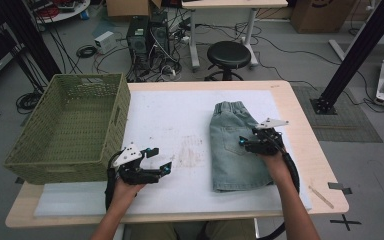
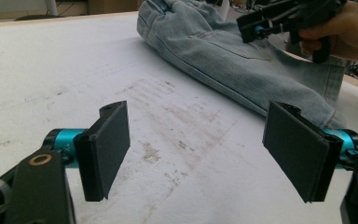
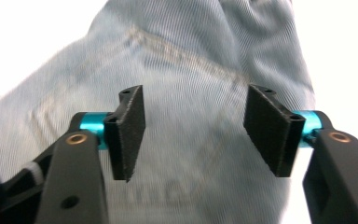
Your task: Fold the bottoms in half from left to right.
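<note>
I am looking down on a light wooden table (image 1: 300,130) with a white mat (image 1: 170,125) lying over most of its top; the mat is showing brownish scuff stains near its middle. A green woven basket (image 1: 70,130) is sitting on the table's left edge, overhanging the mat's left side. Beyond the far edge the grey floor is carrying a black round stool (image 1: 228,54), two computer towers (image 1: 147,37) with tangled cables, a white desk frame and cardboard boxes. A black cross of tape (image 1: 345,221) is marking the floor off the table's near right corner. I am finding no writing sharp enough to read.

The folded denim shorts (image 1: 237,147) are lying on the right half of the mat, waistband toward the far edge. I am holding the right gripper (image 1: 245,143) over the shorts' middle, its jaws standing partly apart above a seamed pocket with no cloth pinched between them. The left gripper (image 1: 161,161) is hovering near the mat's near-left area, just beside the basket, its jaws spread wide over bare stained mat, holding nothing.
</note>
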The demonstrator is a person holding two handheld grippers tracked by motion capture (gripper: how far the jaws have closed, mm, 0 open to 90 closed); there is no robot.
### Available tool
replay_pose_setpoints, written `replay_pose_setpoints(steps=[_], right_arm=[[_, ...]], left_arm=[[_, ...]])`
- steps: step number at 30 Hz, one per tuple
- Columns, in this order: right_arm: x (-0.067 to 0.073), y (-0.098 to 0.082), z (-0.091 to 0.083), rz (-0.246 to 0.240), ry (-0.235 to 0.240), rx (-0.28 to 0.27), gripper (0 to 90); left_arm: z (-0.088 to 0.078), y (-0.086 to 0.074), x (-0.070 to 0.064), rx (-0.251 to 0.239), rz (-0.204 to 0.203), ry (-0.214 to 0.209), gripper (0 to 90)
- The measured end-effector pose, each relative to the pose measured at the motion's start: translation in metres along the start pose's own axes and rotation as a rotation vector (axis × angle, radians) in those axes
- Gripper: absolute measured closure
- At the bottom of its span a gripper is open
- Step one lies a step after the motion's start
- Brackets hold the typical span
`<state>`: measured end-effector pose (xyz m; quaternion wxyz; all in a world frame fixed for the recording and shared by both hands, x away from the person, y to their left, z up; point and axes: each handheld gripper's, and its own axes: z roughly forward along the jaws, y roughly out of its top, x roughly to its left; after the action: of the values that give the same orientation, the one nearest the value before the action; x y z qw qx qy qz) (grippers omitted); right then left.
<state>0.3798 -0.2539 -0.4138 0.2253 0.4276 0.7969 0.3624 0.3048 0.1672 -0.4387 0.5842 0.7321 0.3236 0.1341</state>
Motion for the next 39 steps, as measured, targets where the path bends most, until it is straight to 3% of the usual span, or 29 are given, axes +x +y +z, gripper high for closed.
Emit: replay_pose_setpoints(steps=[4, 11, 16, 20, 24, 30, 32, 39], right_arm=[[-0.004, -0.013, -0.006, 0.006, 0.015, 0.040, 43.3], [-0.002, -0.025, 0.005, -0.005, 0.002, 0.101, 44.1], [0.003, -0.023, -0.006, 0.002, -0.007, 0.063, 35.7], [0.015, -0.016, -0.018, 0.033, 0.053, -0.004, 31.2], [0.035, -0.005, -0.018, 0.003, 0.111, -0.021, 29.5], [0.056, -0.001, -0.002, -0.012, 0.134, 0.046, 28.9], [0.057, -0.001, 0.000, -0.014, 0.117, 0.079, 28.9], [0.049, -0.014, -0.010, -0.029, 0.095, 0.112, 28.6]], left_arm=[[0.001, 0.001, 0.000, 0.000, 0.001, 0.001, 23.1], [0.001, 0.000, -0.001, 0.003, 0.003, -0.001, 23.1], [-0.001, 0.001, 0.001, -0.005, -0.002, 0.004, 23.1], [0.000, 0.001, 0.002, -0.004, -0.005, 0.007, 23.1], [0.000, 0.000, 0.001, -0.002, -0.003, 0.004, 23.1], [-0.002, 0.001, 0.002, -0.003, -0.003, 0.007, 23.1], [-0.002, 0.001, 0.002, -0.007, -0.004, 0.007, 23.1], [-0.003, 0.001, 0.002, -0.006, -0.003, 0.006, 23.1]])
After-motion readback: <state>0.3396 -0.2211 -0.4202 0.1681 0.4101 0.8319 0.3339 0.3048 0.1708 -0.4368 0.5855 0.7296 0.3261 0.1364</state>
